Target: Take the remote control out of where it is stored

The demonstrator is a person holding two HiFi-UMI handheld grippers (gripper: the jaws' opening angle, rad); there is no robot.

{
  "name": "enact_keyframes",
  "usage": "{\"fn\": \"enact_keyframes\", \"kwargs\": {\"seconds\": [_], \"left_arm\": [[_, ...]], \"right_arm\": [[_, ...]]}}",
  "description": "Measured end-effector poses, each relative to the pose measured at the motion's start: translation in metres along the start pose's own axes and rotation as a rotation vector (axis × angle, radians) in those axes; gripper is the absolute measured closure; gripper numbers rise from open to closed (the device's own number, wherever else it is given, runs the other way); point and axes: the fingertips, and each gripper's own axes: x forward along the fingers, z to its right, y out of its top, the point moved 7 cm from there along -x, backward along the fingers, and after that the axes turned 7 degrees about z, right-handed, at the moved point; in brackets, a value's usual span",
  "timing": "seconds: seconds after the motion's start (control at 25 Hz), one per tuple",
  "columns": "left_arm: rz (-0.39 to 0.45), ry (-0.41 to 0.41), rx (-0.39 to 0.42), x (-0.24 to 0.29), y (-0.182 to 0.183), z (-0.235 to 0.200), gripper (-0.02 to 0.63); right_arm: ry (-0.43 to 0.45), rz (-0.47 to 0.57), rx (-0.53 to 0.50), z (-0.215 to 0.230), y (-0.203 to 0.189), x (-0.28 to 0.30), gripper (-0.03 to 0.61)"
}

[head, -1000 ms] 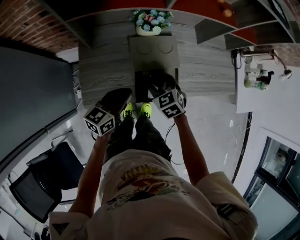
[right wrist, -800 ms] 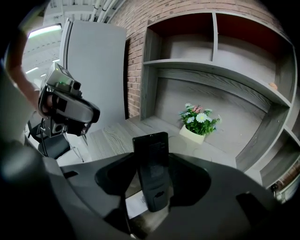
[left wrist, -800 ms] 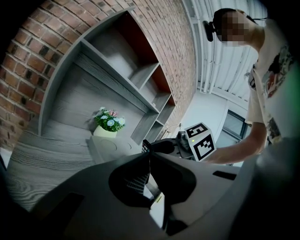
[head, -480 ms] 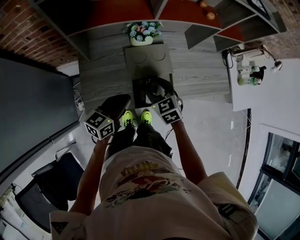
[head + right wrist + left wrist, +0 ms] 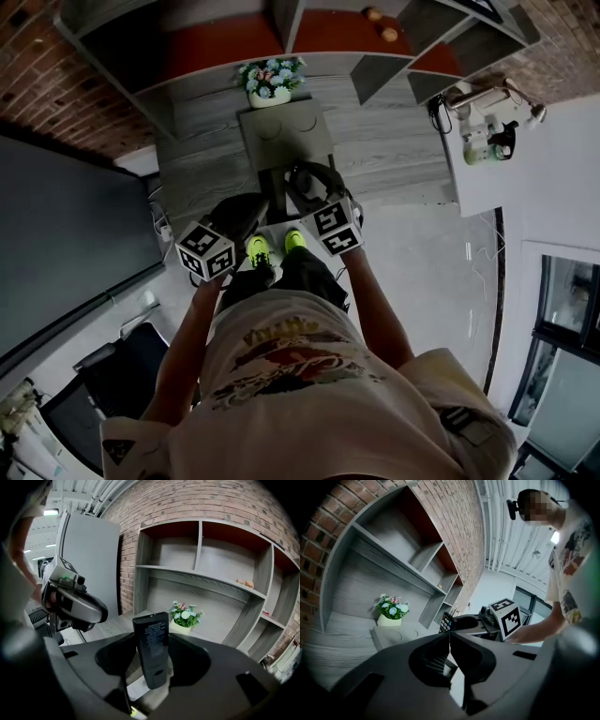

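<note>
The black remote control (image 5: 150, 630) stands upright between the jaws of my right gripper (image 5: 152, 642), its back label facing the camera. The right gripper is shut on it. In the left gripper view the remote's (image 5: 446, 622) button side shows past the right gripper's marker cube (image 5: 507, 618). In the head view the right gripper (image 5: 309, 183) hovers over a dark open drawer (image 5: 274, 192) in the grey storage box (image 5: 286, 131). My left gripper (image 5: 450, 637) is shut with its tips meeting and nothing between them; it hangs just left of the drawer (image 5: 239, 214).
A pot of flowers (image 5: 269, 80) stands behind the box on the grey wooden counter (image 5: 206, 141), under open shelves (image 5: 201, 550). A white table (image 5: 534, 159) with small items lies to the right. A dark chair (image 5: 112, 375) is at the lower left.
Both grippers have risen a little, the right one carrying the remote up from the open drawer. The head view has shifted, showing more of the shelves.
</note>
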Motion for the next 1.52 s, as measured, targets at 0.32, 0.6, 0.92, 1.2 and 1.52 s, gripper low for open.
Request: {"fn": "enact_keyframes", "kwargs": {"seconds": [0.32, 0.6, 0.92, 1.2, 1.52], "left_arm": [[0.009, 0.029, 0.015, 0.014, 0.01, 0.006, 0.606], [0.024, 0.078, 0.0, 0.039, 0.011, 0.01, 0.606], [0.027, 0.092, -0.017, 0.086, 0.005, 0.017, 0.606], [0.041, 0.13, -0.037, 0.114, -0.001, 0.022, 0.606], [0.055, 0.194, -0.064, 0.134, -0.013, 0.016, 0.606]], "right_arm": [[0.006, 0.015, -0.01, 0.017, 0.007, -0.017, 0.359], [0.01, 0.006, -0.012, 0.055, -0.001, -0.033, 0.359], [0.038, -0.037, -0.021, 0.093, -0.026, -0.041, 0.359], [0.072, -0.091, -0.038, 0.121, -0.054, -0.04, 0.359], [0.112, -0.15, -0.067, 0.147, -0.088, -0.028, 0.359]]}}
